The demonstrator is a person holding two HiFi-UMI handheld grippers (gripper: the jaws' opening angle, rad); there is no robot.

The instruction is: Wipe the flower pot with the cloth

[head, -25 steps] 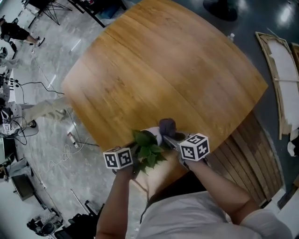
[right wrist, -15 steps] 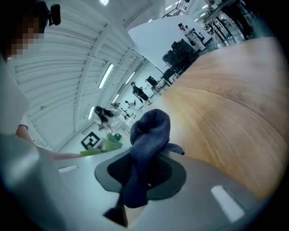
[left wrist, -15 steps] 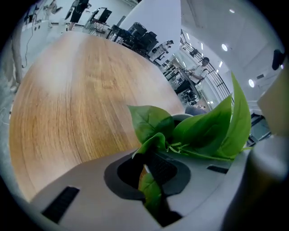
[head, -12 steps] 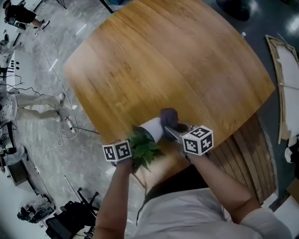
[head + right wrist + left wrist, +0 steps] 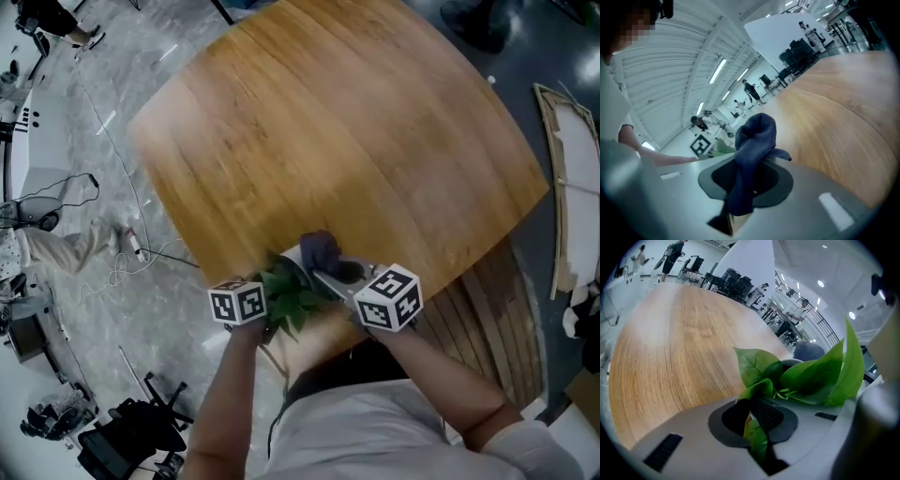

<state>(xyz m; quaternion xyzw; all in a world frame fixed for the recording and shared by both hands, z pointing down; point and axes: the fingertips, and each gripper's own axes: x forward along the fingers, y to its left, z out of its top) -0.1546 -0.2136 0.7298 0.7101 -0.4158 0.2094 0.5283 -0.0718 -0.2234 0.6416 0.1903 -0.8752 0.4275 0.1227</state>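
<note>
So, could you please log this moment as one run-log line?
left gripper: just closed tighter, shut on leaf | right gripper: shut on cloth | cloth at flower pot, contact unclear

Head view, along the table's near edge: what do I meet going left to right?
left cube → plant → cloth → right cube

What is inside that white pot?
A plant with broad green leaves sticks out of the pot. The leaves hide the pot's mouth, so whether there is soil or anything else inside cannot be seen.
</note>
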